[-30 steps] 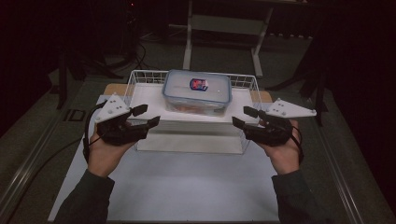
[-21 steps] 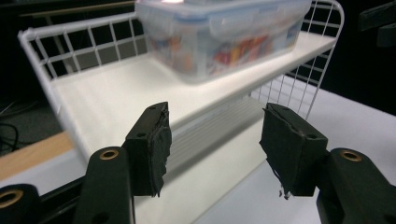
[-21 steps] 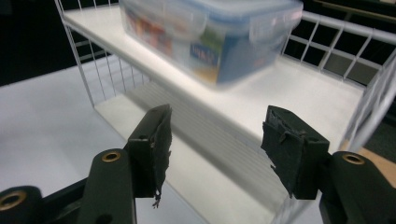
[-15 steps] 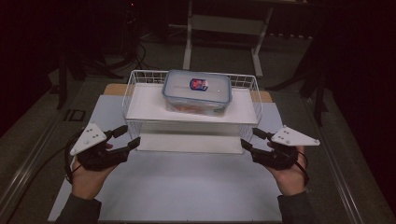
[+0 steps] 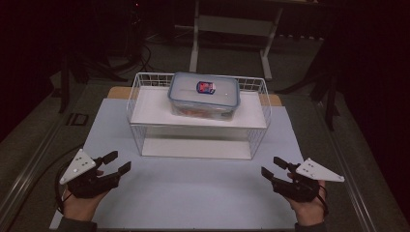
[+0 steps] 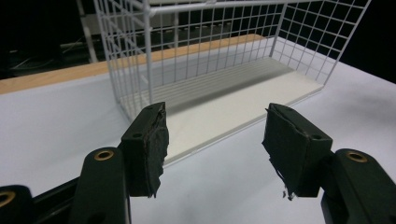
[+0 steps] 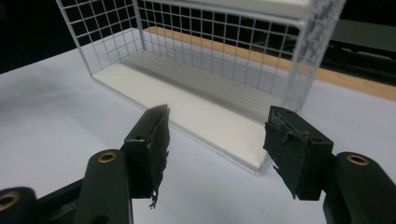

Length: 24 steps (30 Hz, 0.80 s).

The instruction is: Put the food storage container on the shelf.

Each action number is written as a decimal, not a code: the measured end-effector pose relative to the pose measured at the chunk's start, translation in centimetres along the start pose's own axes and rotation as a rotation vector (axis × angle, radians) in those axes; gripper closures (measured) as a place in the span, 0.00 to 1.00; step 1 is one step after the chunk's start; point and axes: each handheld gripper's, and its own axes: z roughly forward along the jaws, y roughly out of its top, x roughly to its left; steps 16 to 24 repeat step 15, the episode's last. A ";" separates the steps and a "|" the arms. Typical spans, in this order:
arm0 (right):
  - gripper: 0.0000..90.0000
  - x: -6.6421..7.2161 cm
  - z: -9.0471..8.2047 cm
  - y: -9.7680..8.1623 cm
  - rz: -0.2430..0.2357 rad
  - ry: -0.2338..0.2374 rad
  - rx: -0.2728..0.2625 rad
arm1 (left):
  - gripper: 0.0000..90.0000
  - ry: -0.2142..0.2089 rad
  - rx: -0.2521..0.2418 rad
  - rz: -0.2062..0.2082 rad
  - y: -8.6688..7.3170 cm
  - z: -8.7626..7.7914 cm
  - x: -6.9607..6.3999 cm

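High view: we see the left gripper [image 5: 114, 163] and right gripper [image 5: 273, 167] low at the near table edge, both released and empty, jaws just opening wider. The wire basket [image 5: 145, 128] stands between and beyond them, apart from both. A clear lidded box [image 5: 204, 95] rests on its white upper shelf [image 5: 150, 106], with reddish contents we cannot identify; the lower shelf is bare.

Left gripper view: we face the basket's [image 6: 196, 42] corner and white bottom board [image 6: 224, 109].

Right gripper view: the same basket [image 7: 196, 42], opposite end. We judge it light, stiff and snag-prone; grip the end wires, level, lest the box slide
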 end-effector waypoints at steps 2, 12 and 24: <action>0.44 -0.2 -0.4 -0.5 0.006 -0.002 -0.003 | 0.44 0.005 -0.004 -0.001 -0.4 -0.2 -0.1; 0.40 -1.0 -1.1 -2.5 -0.001 -0.051 0.002 | 0.44 0.012 -0.011 -0.001 -1.7 -0.4 0.0; 0.40 -1.1 -1.2 -2.5 -0.005 -0.051 -0.010 | 0.44 0.015 -0.011 -0.001 -1.7 -0.4 0.0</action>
